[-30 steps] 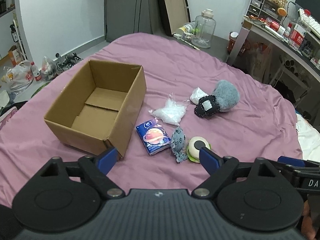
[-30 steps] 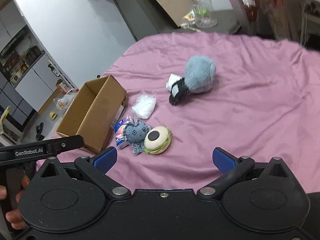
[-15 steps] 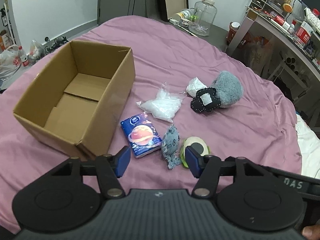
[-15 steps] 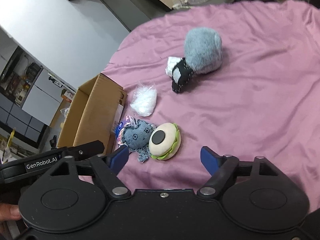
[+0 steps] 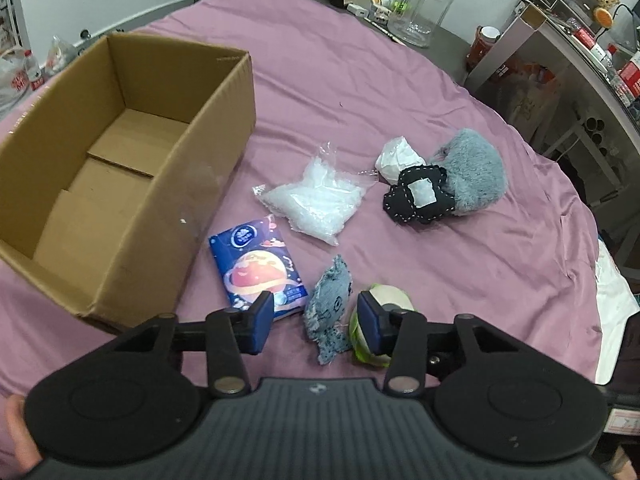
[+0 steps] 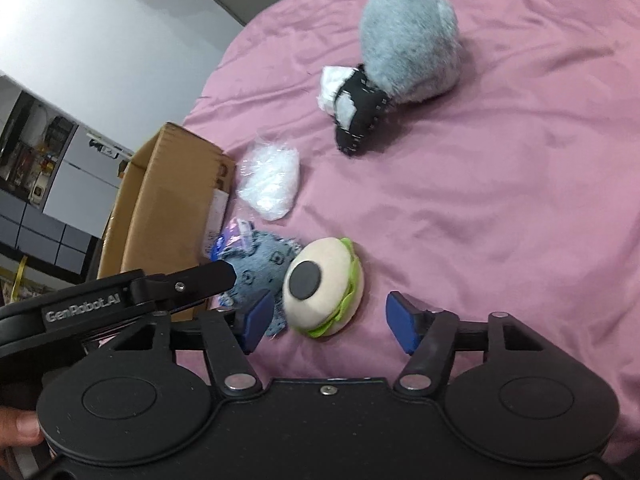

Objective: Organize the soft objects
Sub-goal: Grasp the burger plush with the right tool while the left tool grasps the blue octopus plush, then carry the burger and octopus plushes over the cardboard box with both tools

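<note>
On the purple bedsheet lie a small blue-grey plush [image 5: 329, 307], a burger-shaped plush [image 6: 323, 286], a blue tissue pack [image 5: 256, 270], a clear bag of white stuffing [image 5: 318, 202], a black stitched plush [image 5: 418, 198] and a grey furry plush [image 5: 474, 170]. My left gripper [image 5: 316, 326] is open, its fingers on either side of the blue-grey plush, not closed on it. My right gripper [image 6: 330, 322] is open, just in front of the burger plush, which also shows in the left wrist view [image 5: 382, 322].
An open, empty cardboard box [image 5: 120, 168] stands left of the objects on the bed. A white crumpled wad [image 5: 398, 158] lies by the grey plush. A big clear jug [image 5: 420, 4] and a desk with clutter [image 5: 592, 40] stand beyond the bed.
Both grippers have moved forward and down toward the objects. The left gripper's jaws have narrowed around the blue-grey plush. The right gripper has come close to the burger plush and narrowed slightly.
</note>
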